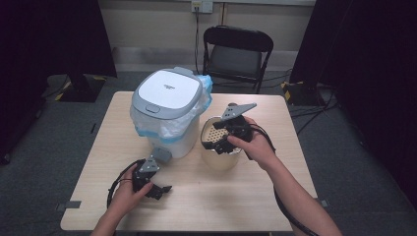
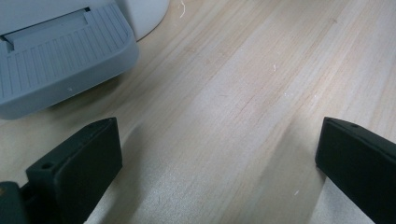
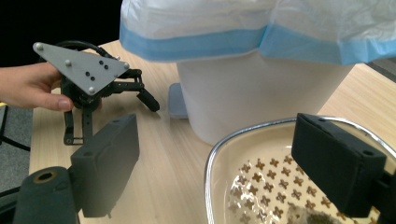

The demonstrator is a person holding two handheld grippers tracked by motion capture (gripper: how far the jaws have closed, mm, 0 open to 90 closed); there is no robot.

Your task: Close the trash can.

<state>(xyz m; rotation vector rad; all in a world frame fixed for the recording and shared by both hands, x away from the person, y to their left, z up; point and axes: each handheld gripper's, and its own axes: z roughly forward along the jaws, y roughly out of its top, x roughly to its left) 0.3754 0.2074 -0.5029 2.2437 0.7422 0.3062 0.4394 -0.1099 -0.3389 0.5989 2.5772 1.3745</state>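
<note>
A white pedal bin with a grey-rimmed lid and a white and blue bag liner stands on the wooden table. A cream bowl with a perforated bottom stands right beside it on the right. My right gripper hangs open at the bowl's near-left rim. One jaw is outside the metal rim, the other inside, and neither touches it. My left gripper rests open and empty on the table in front of the bin's grey pedal.
A black folding chair stands behind the table. Dark curtains hang at both sides. A small dark scrap lies in the bowl. Bare tabletop stretches in front of the bin and bowl.
</note>
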